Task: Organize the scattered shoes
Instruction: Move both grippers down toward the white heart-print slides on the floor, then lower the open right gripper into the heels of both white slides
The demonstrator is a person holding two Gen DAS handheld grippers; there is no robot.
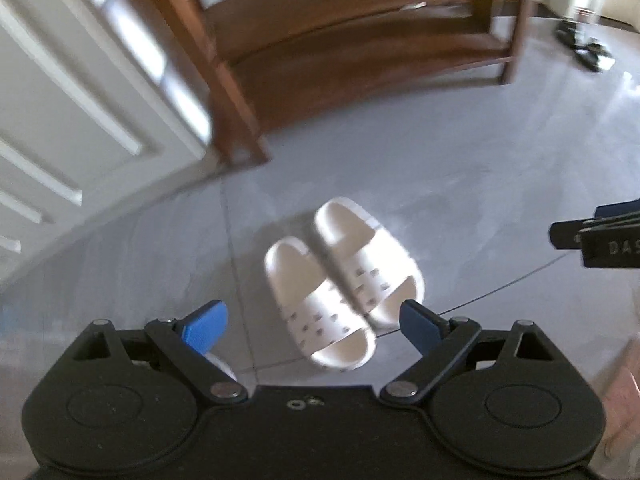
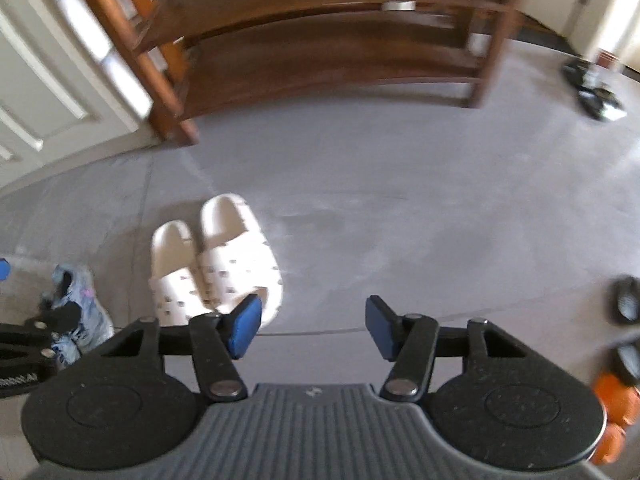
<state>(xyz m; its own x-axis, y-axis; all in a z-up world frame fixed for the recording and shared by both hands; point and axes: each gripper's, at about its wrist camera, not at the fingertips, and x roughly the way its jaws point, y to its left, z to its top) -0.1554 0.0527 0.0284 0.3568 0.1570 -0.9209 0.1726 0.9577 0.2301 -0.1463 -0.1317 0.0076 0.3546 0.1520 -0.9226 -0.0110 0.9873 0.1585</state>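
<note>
A pair of white slide sandals lies side by side on the grey floor, also in the right wrist view. My left gripper is open and empty, hovering just above their near ends. My right gripper is open and empty, to the right of the sandals over bare floor. A light blue sneaker lies at the left, beside the left gripper's body. The right gripper's tip shows at the right edge of the left wrist view.
A brown wooden shoe rack stands ahead against the wall, also in the right wrist view. A white door is at the left. Dark shoes lie far right. Black sandals and orange shoes lie at the right edge.
</note>
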